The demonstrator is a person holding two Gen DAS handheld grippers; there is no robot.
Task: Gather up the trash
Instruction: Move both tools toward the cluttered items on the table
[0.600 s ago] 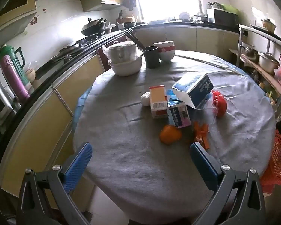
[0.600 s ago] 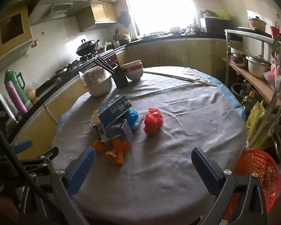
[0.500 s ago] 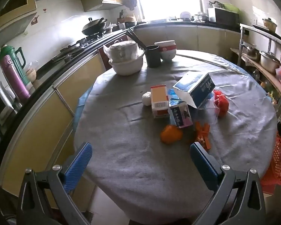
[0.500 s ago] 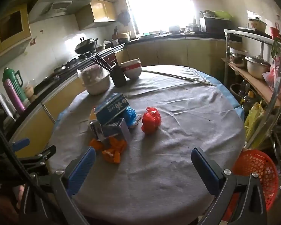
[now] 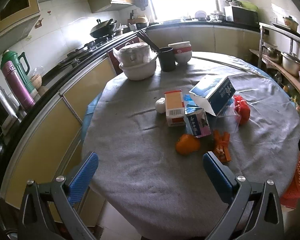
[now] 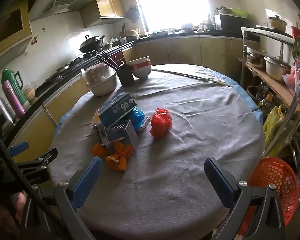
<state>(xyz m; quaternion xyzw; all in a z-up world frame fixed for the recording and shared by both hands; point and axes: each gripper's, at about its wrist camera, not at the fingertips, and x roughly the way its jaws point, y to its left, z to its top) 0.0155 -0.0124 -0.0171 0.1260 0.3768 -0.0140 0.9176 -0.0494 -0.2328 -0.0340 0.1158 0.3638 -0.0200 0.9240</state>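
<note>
Trash lies heaped in the middle of a round table with a grey cloth (image 5: pixel 140 140): a big blue-and-white carton (image 5: pixel 214 93) (image 6: pixel 118 107), an orange-and-white box (image 5: pixel 174 108), a small blue carton (image 5: pixel 198 124), an orange lump (image 5: pixel 187 145), orange wrappers (image 5: pixel 222 146) (image 6: pixel 120 156), a red crumpled bag (image 5: pixel 242 109) (image 6: pixel 161 122) and a white ball (image 5: pixel 160 105). My left gripper (image 5: pixel 150 166) hangs open over the near table edge, short of the pile. My right gripper (image 6: pixel 153 172) is open too, nothing between its fingers, with the wrappers just beyond its left finger.
A red mesh basket (image 6: pixel 276 182) stands on the floor at the table's right. White bowls (image 5: pixel 139 64), a dark cup with chopsticks (image 5: pixel 167 60) and stacked bowls (image 5: pixel 181 52) sit at the far edge. Yellow cabinets and a counter curve along the left; a metal rack (image 6: pixel 270 74) is at right.
Both grippers have drifted slightly; the pile sits a touch lower and nearer in the views. Jaws stay wide open. Nothing on the table has moved.
</note>
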